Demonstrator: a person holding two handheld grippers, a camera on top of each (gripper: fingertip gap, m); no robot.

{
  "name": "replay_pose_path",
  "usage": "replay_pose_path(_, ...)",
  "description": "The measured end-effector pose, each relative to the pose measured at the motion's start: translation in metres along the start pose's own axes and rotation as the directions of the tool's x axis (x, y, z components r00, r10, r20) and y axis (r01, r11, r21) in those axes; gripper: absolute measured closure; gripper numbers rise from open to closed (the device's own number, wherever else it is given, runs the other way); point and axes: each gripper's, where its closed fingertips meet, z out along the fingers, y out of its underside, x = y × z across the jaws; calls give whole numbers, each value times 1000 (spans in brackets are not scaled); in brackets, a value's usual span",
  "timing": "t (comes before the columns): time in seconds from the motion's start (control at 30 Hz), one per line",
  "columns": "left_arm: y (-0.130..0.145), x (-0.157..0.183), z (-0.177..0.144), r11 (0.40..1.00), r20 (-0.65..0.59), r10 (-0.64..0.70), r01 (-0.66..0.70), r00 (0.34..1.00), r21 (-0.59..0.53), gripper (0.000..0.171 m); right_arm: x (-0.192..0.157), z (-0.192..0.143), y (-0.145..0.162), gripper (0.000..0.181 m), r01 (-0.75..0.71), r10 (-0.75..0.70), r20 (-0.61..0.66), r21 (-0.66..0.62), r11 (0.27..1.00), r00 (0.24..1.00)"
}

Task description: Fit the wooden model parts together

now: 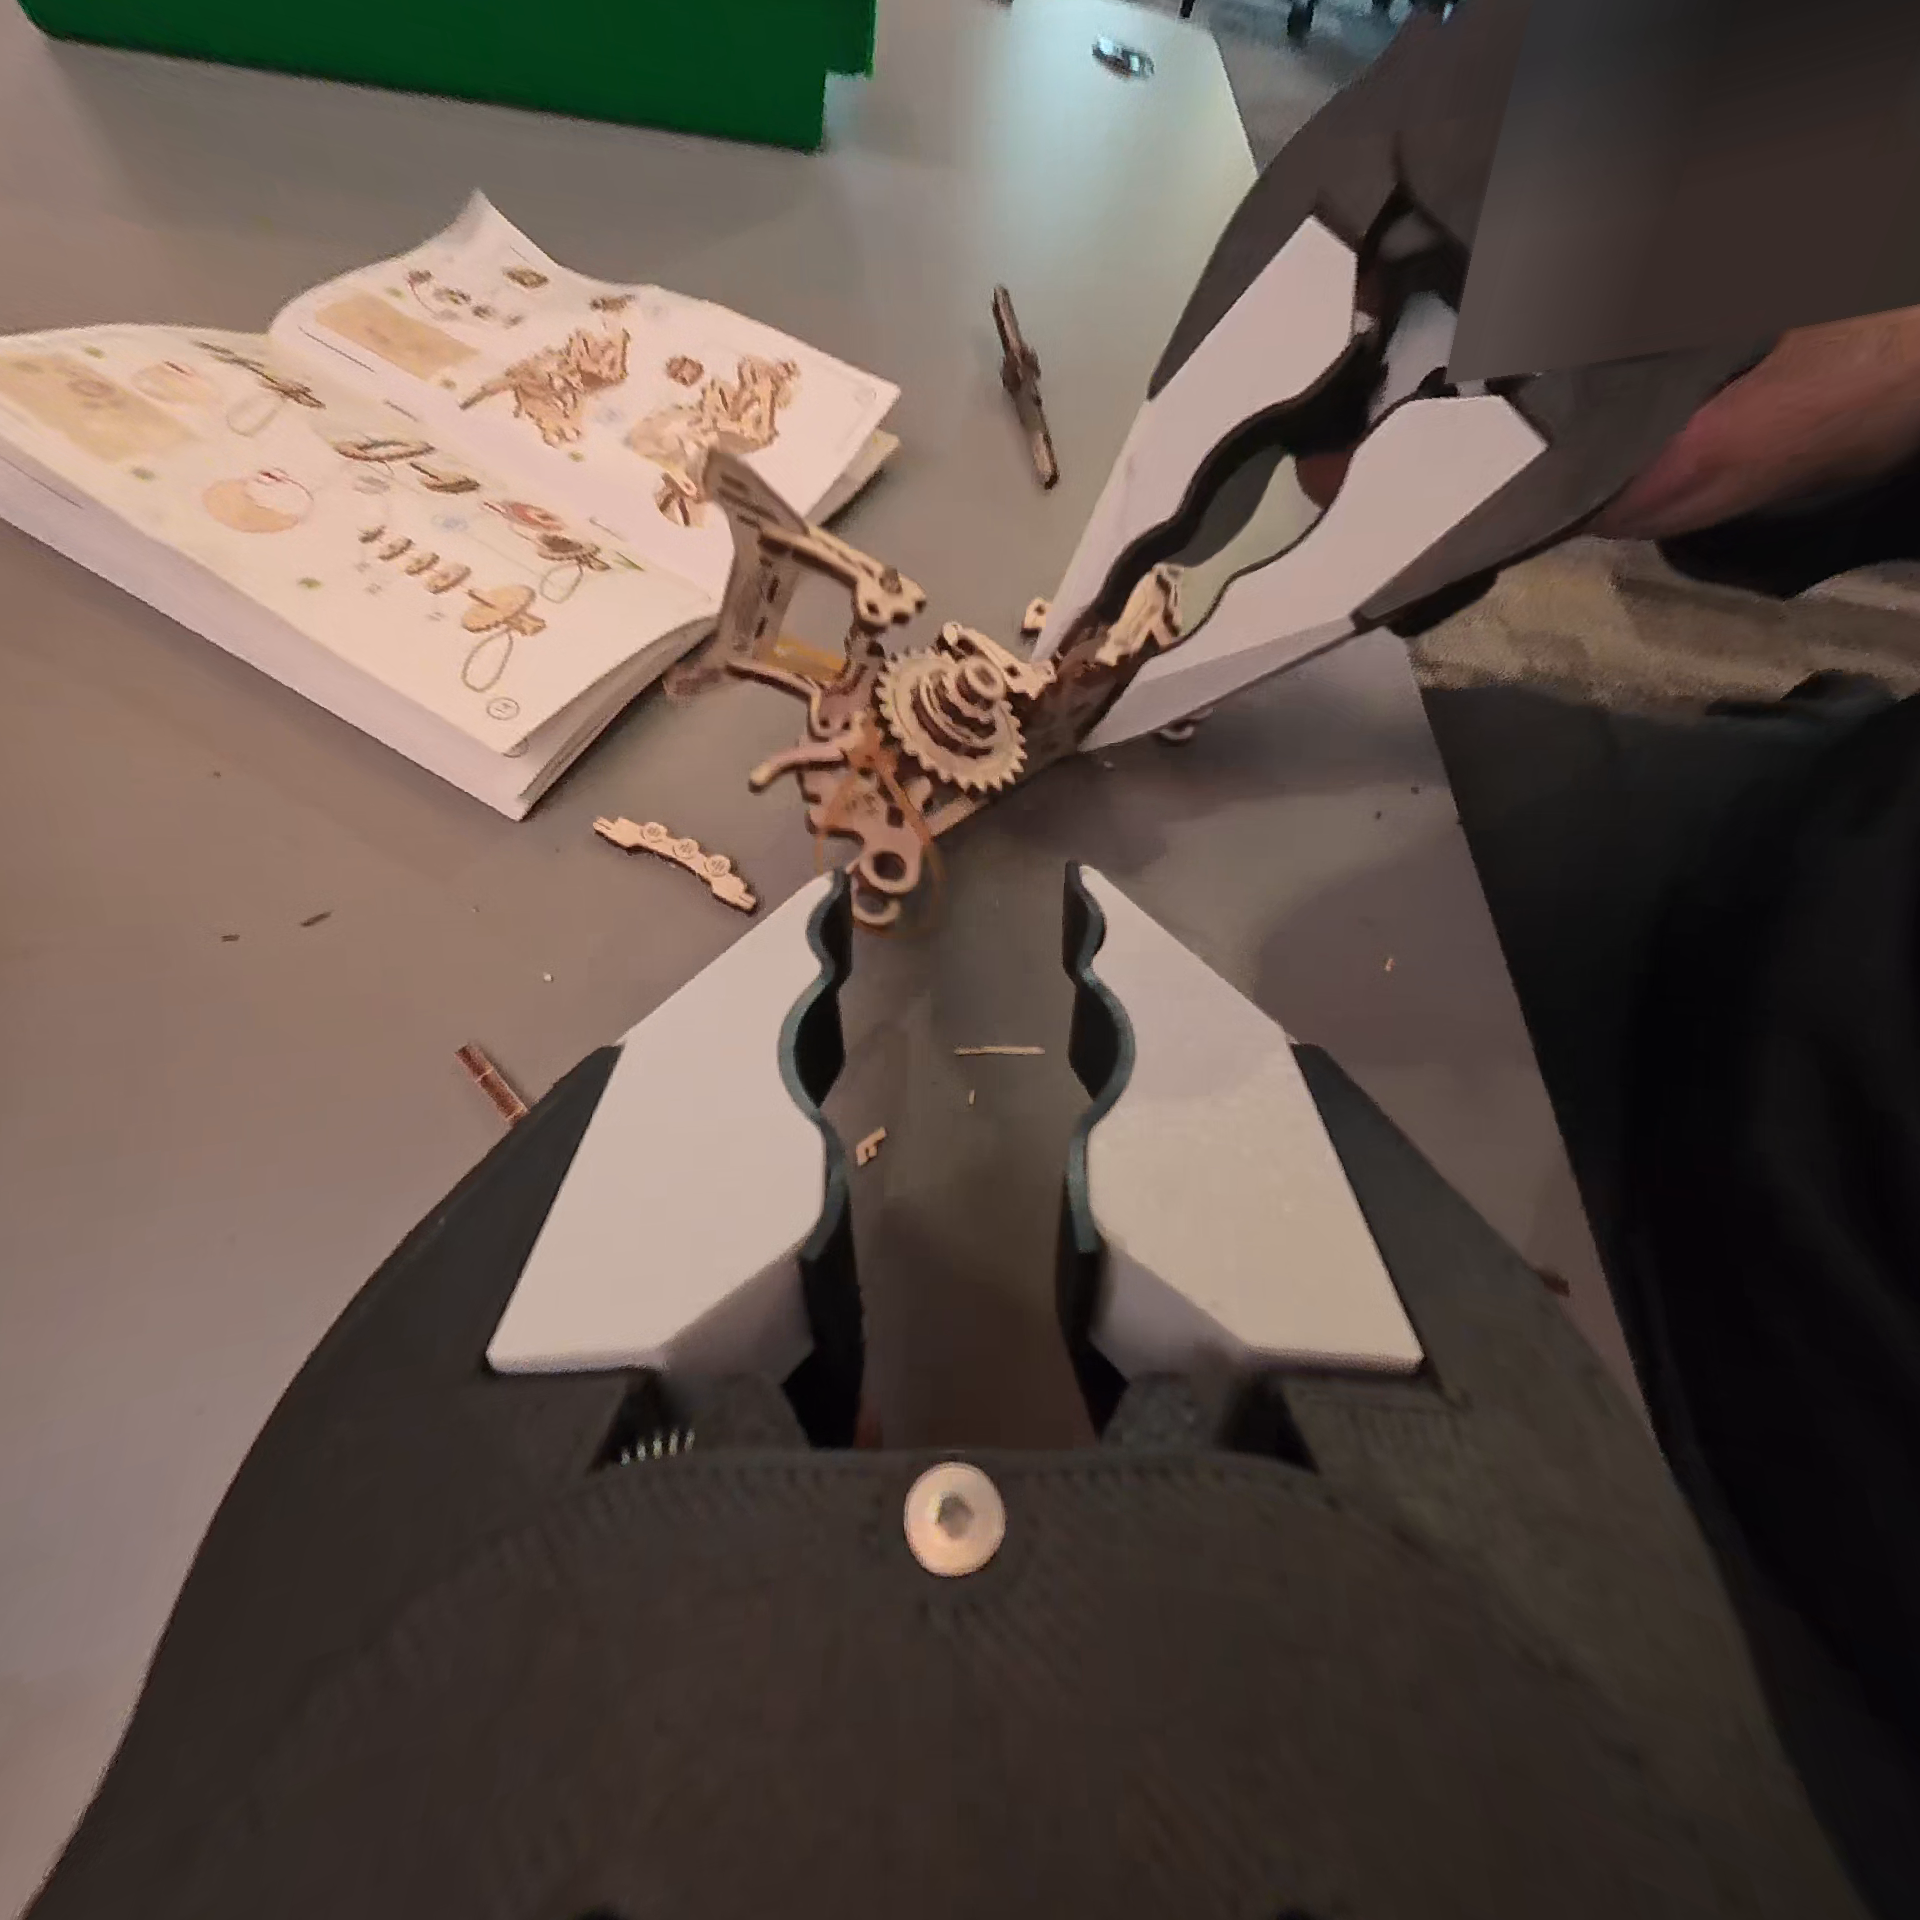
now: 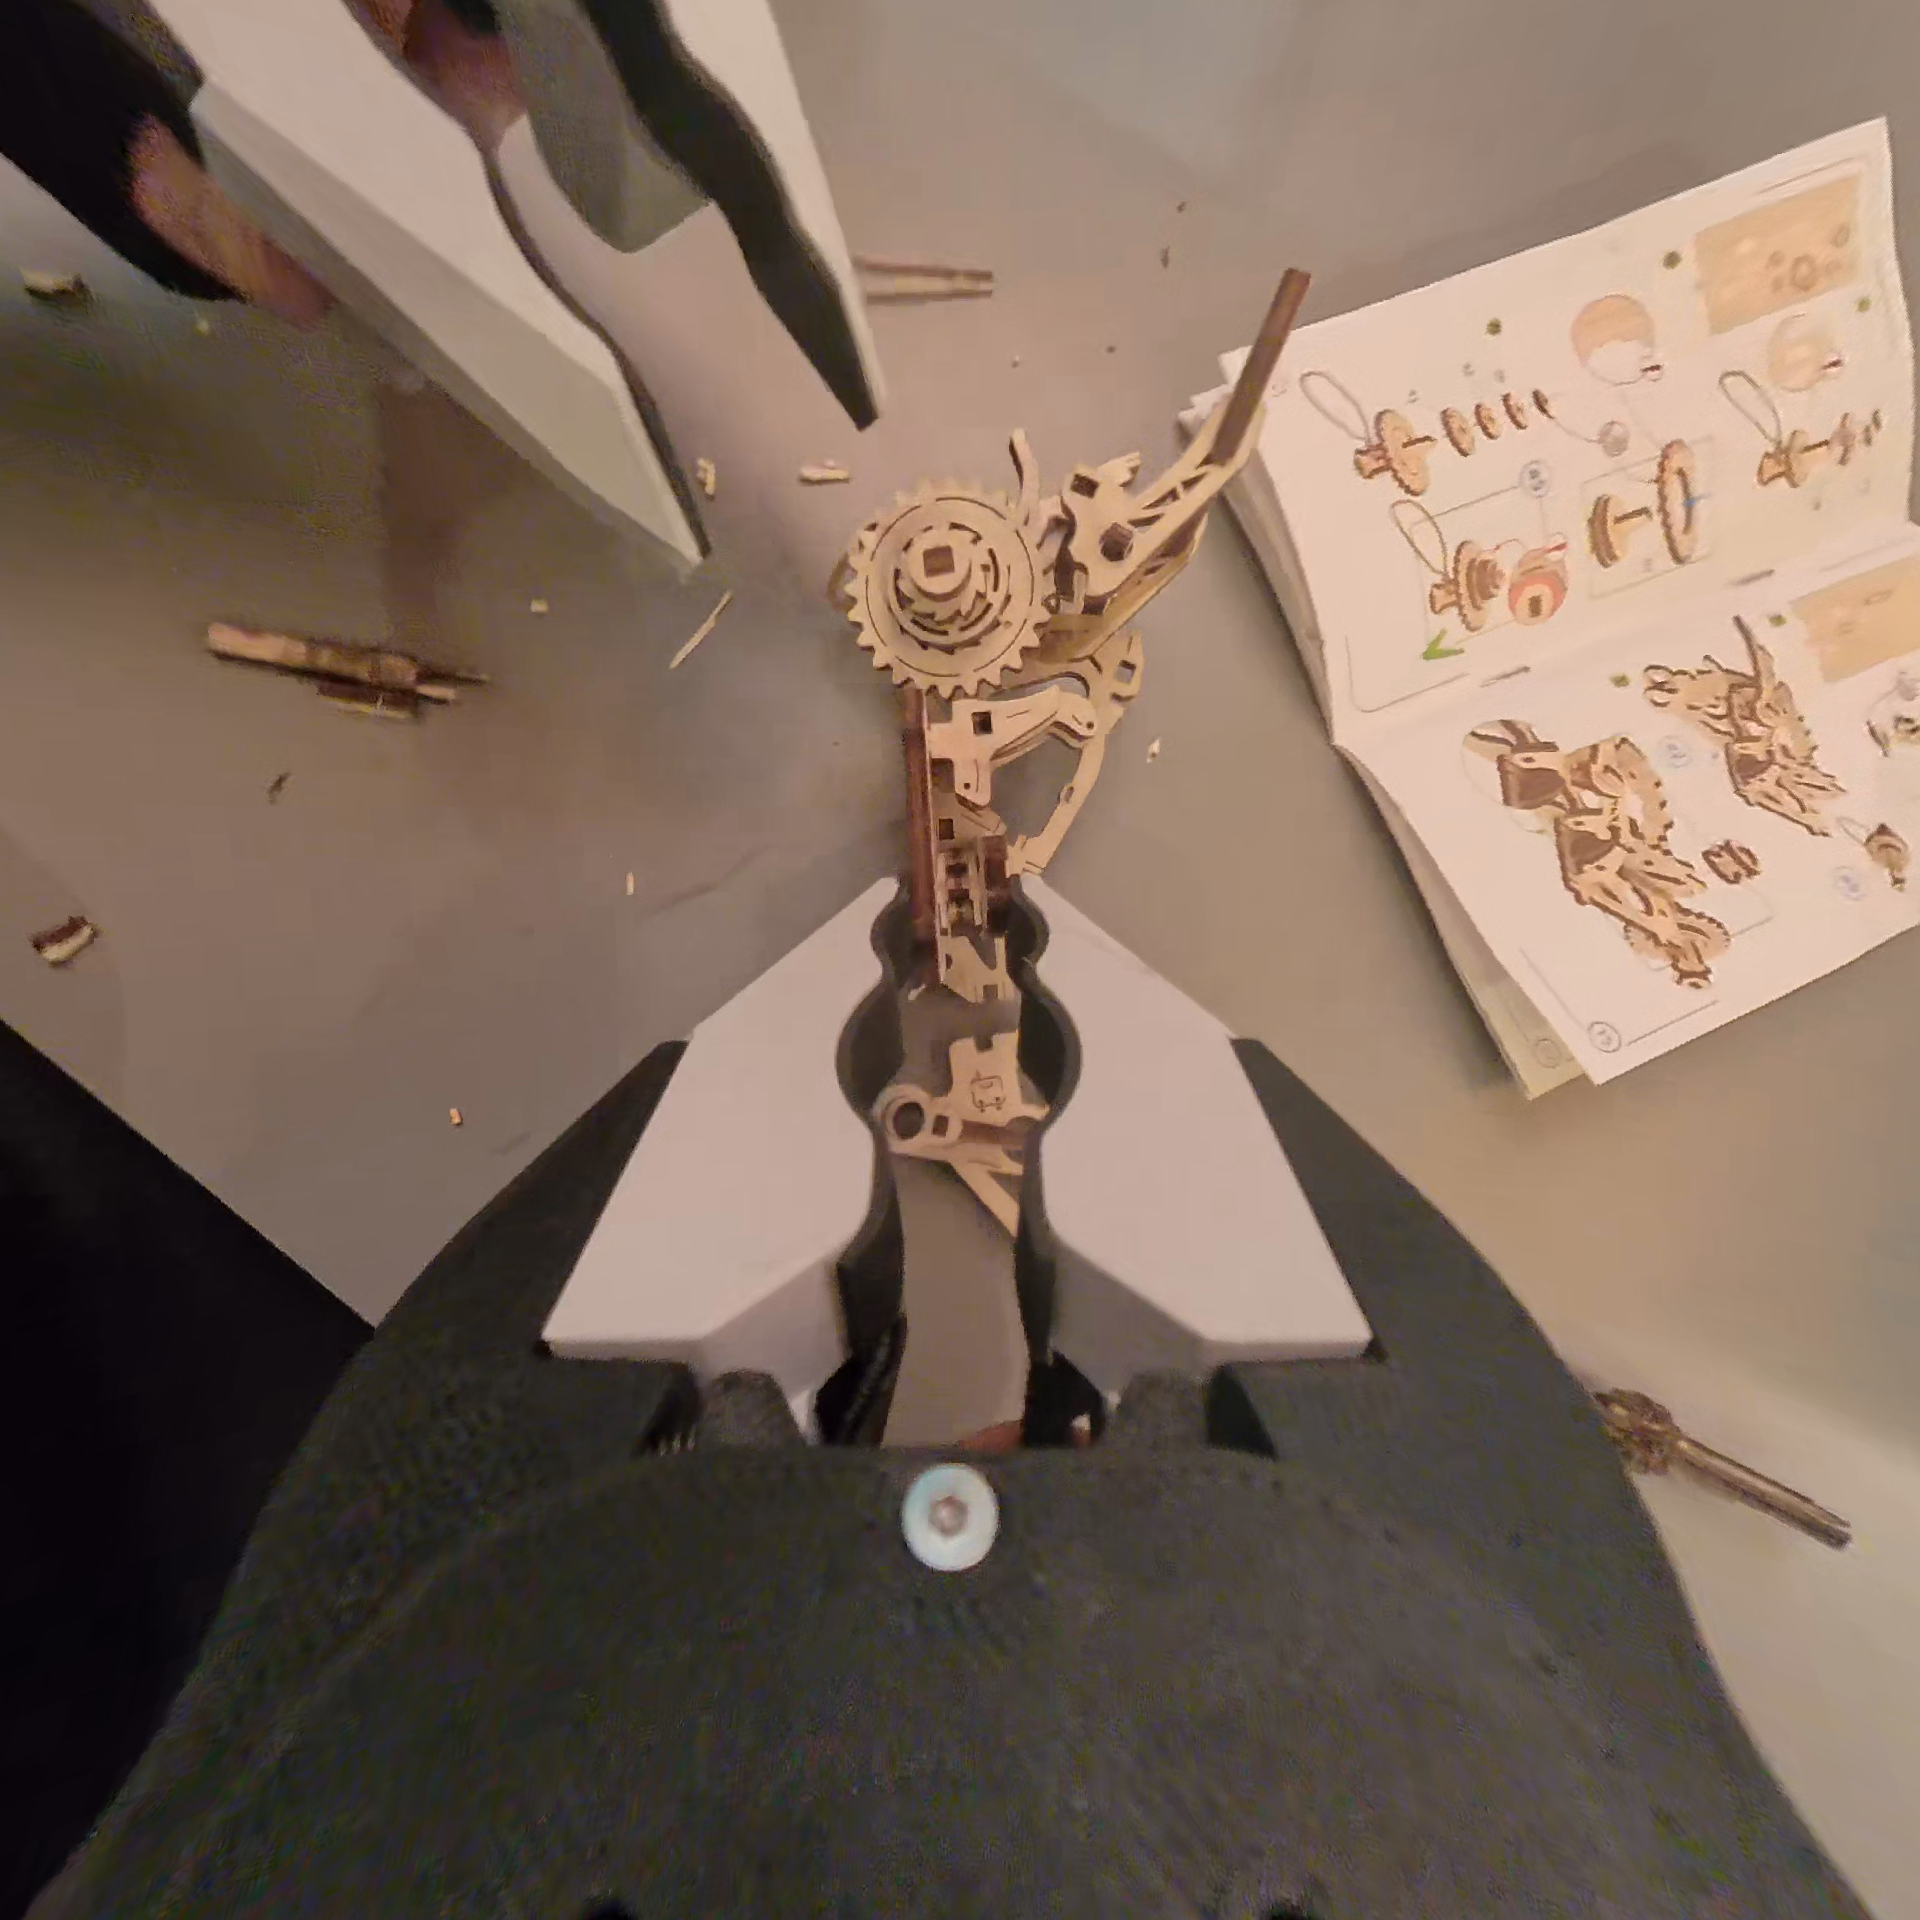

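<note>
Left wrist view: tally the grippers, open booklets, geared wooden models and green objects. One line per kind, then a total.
grippers: 2 (left gripper, right gripper)
open booklet: 1
geared wooden model: 1
green object: 1
total: 5

My right tongs (image 2: 961, 914) clamp the wooden model (image 2: 977, 665) on the worktop (image 2: 520, 831). My left tongs (image 1: 951, 904) sit parted just before it. The open instruction booklet (image 1: 416, 499) lies to its left in the left wrist view, a curved wooden strip (image 1: 675, 862) between them.
</note>
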Motion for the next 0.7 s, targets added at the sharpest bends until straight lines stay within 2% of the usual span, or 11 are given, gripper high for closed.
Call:
replay_pose_path(0.1,-4,4,-1,998,-43,-59,61,997,27,139,4,-4,-9,169,-42,41,6,48,998,999)
replay_pose_path(0.17,-13,9,-2,987,-104,-126,135,987,84,140,9,-11,-17,168,-36,38,-27,90,995,999)
replay_pose_path(0.33,-43,17,7,935,-191,-230,271,954,229,129,23,-39,-54,168,-73,96,-67,287,955,993)
replay_pose_path(0.4,-69,19,8,881,-228,-258,326,939,344,128,25,-53,-75,168,-130,149,-17,398,908,989)
replay_pose_path(0.47,-95,14,1,790,-261,-282,378,923,483,133,27,-65,-91,168,-182,188,36,476,861,982)
replay_pose_path(0.53,-113,12,-11,713,-290,-268,392,919,581,144,25,-75,-103,168,-227,207,96,523,822,974)
replay_pose_path(0.63,-129,18,-21,677,-295,-197,347,935,649,152,21,-82,-110,168,-305,239,190,545,781,952)
replay_pose_path(0.7,-136,19,-28,651,-277,-180,325,944,686,151,20,-85,-112,168,-321,246,208,554,768,947)
